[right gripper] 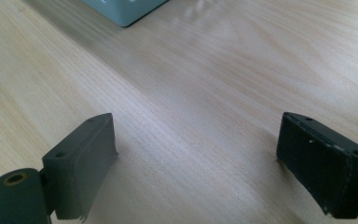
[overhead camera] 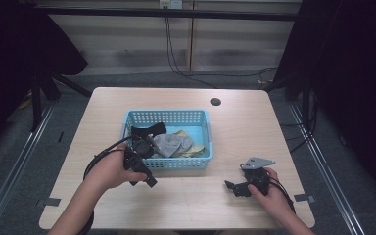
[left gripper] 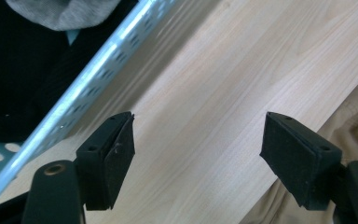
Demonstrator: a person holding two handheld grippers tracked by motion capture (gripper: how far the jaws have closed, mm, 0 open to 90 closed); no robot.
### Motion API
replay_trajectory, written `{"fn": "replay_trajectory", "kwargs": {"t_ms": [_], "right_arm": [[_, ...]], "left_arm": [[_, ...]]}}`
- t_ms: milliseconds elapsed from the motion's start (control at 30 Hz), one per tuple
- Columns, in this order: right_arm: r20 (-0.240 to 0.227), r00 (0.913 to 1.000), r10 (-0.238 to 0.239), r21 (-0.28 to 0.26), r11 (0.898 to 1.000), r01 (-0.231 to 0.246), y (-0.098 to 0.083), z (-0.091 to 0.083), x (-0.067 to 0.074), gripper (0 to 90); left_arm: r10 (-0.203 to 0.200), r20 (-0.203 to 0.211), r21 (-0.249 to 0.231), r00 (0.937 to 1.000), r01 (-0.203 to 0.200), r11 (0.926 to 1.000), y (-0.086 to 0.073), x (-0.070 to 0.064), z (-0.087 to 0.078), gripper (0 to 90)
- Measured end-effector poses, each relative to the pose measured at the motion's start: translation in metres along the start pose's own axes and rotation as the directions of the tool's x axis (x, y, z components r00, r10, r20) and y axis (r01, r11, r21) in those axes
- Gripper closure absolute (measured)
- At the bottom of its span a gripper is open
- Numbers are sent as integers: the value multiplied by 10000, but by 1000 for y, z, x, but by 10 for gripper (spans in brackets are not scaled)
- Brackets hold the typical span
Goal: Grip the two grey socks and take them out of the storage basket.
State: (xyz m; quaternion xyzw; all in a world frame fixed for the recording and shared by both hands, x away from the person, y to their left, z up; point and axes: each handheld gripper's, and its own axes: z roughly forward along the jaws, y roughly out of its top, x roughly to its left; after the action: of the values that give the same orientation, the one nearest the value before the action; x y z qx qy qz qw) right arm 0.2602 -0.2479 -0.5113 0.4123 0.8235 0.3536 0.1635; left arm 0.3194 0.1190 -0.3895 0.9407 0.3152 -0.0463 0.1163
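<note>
Overhead and gripper views of a sorting bench. A pale blue perforated basket (overhead camera: 200, 139) sits near the middle of the wooden table (overhead camera: 235, 122), holding a loose pile of cloth items — a grey piece (overhead camera: 172, 143), a black piece (overhead camera: 148, 130) and a pale yellow-green piece (overhead camera: 192, 148) partly tucked beneath the others. The left gripper (overhead camera: 149, 178) is held at the basket's near-left corner, its tip over bare table just outside the rim; in the left gripper view its jaws stand wide apart with nothing between them, the basket wall (left gripper: 74, 88) running along the upper left with black and grey cloth visible inside. The right gripper (overhead camera: 230, 186) rests low on the table, well apart from the basket to its right, jaws likewise spread and empty; its own view shows plain wood grain and a basket corner (right gripper: 126, 11) far off.

Probable hazards from this position: the left gripper stands so close to the rim that a reach inward could catch a jaw on the wall and shove or tip the light basket, since the other hand is not steadying it. The cloths overlap, so a pinch on the grey piece may drag a neighbour out with it — or take only a thin fold that slips free
</note>
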Motion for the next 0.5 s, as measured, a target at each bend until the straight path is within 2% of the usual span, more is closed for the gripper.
{"fn": "replay_trajectory", "kwargs": {"t_ms": [367, 500], "right_arm": [[8, 10000, 19, -31, 10000, -19, 0, 0, 0, 111], [-6, 10000, 39, -33, 10000, -39, 0, 0, 0, 111]], "left_arm": [[-306, -81, 53, 9995, 306, 9995, 14, 12, -16, 251], [-472, 73, -139, 9989, 473, 9988, 21, 18, -22, 251]]}}
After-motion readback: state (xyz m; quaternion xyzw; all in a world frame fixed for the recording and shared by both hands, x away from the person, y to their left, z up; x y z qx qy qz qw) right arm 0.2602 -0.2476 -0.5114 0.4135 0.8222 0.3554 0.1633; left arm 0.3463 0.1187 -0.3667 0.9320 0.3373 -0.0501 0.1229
